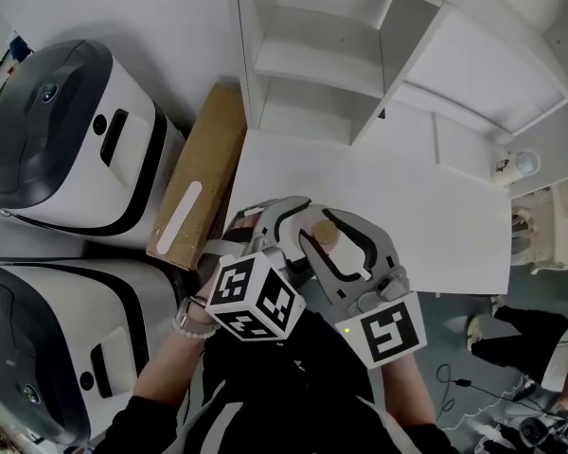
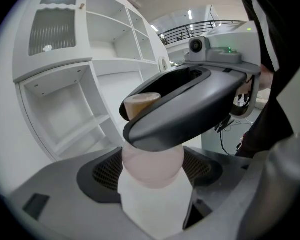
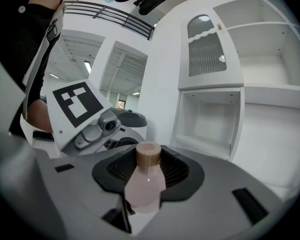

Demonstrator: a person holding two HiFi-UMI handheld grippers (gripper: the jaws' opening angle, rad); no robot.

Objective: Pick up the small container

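Left gripper (image 2: 152, 171) and right gripper (image 3: 146, 170) both pinch the small pink bottle (image 3: 144, 188); the right's hold looks light, hard to confirm. Hands drifting apart could twist it loose and drop it.

No legible text or labels anywhere

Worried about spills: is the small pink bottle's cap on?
Yes, the right gripper view shows a round tan cap seated on the neck of the small translucent pink bottle.

Head view: the small pale-pink plastic bottle (image 1: 325, 238) shows only its tan cap (image 1: 323, 232); the left tool (image 1: 282, 218) and right tool (image 1: 335, 246) cover its body.
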